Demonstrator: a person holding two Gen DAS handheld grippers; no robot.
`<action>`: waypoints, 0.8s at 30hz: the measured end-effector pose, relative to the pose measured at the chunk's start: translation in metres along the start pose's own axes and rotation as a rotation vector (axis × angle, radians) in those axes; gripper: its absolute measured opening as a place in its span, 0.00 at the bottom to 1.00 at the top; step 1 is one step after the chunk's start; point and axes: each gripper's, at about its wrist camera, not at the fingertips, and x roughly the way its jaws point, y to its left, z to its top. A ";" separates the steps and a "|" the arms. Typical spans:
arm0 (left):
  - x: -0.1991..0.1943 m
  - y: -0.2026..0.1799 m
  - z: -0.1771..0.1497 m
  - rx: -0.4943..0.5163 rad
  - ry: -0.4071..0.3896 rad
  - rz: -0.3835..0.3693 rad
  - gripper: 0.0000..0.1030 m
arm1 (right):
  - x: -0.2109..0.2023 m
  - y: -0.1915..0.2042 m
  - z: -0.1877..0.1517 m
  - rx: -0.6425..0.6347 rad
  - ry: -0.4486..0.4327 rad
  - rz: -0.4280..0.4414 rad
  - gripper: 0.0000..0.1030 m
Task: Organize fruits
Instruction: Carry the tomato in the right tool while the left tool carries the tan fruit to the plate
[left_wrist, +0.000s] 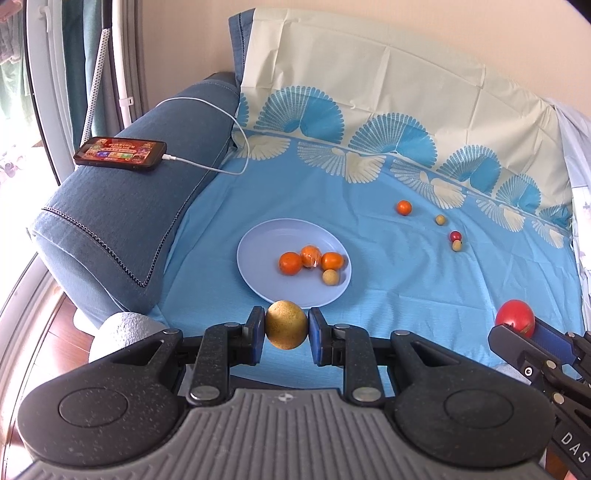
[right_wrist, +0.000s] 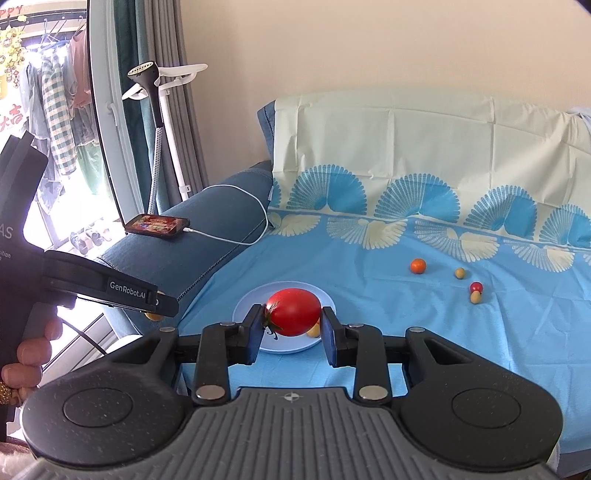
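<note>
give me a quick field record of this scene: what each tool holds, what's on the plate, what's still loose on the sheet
left tool: shut on yellow-brown fruit
right tool: shut on tomato
plate: three oranges, one small tan fruit
loose on sheet: small orange, two small tan fruits, small red fruit
sofa armrest: phone on charging cable
</note>
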 end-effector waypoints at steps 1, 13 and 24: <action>0.000 0.000 0.000 0.000 0.000 -0.001 0.26 | 0.000 0.000 0.000 0.000 0.002 0.000 0.33; 0.012 0.004 0.003 -0.011 0.026 0.003 0.26 | 0.011 0.000 0.002 0.008 0.036 -0.002 0.33; 0.048 0.025 0.029 -0.060 0.070 0.034 0.26 | 0.046 -0.004 0.010 -0.001 0.087 -0.016 0.33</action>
